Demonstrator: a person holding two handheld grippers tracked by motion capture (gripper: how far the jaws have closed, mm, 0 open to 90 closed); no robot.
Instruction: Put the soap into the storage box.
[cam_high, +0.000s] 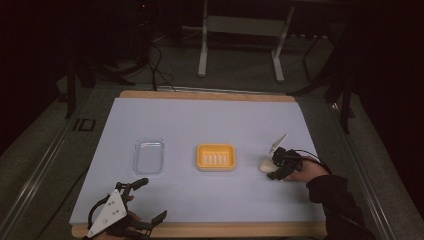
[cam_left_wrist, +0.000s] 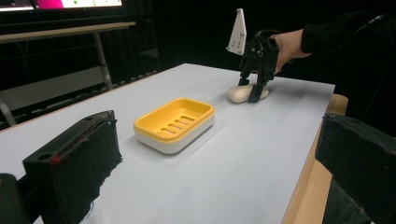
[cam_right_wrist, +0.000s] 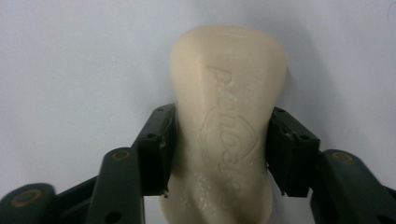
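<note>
A cream bar of soap (cam_right_wrist: 226, 112) lies on the white sheet at the right of the table (cam_high: 265, 166). My right gripper (cam_right_wrist: 219, 156) points down over it, both pads pressed against its long sides. The left gripper view shows that gripper (cam_left_wrist: 254, 77) shut on the soap (cam_left_wrist: 240, 93), with a hand behind it. A yellow soap dish (cam_high: 216, 156) with slots in its floor stands at the middle of the sheet, also near in the left gripper view (cam_left_wrist: 175, 122). My left gripper (cam_high: 145, 200) rests near the front left edge, jaws wide apart, nothing between them.
A clear plastic lid or tray (cam_high: 149, 156) lies left of the yellow dish. The white sheet (cam_high: 200, 120) covers a wooden board whose edge (cam_high: 200, 231) shows at the front. Table legs and cables stand on the dark floor beyond.
</note>
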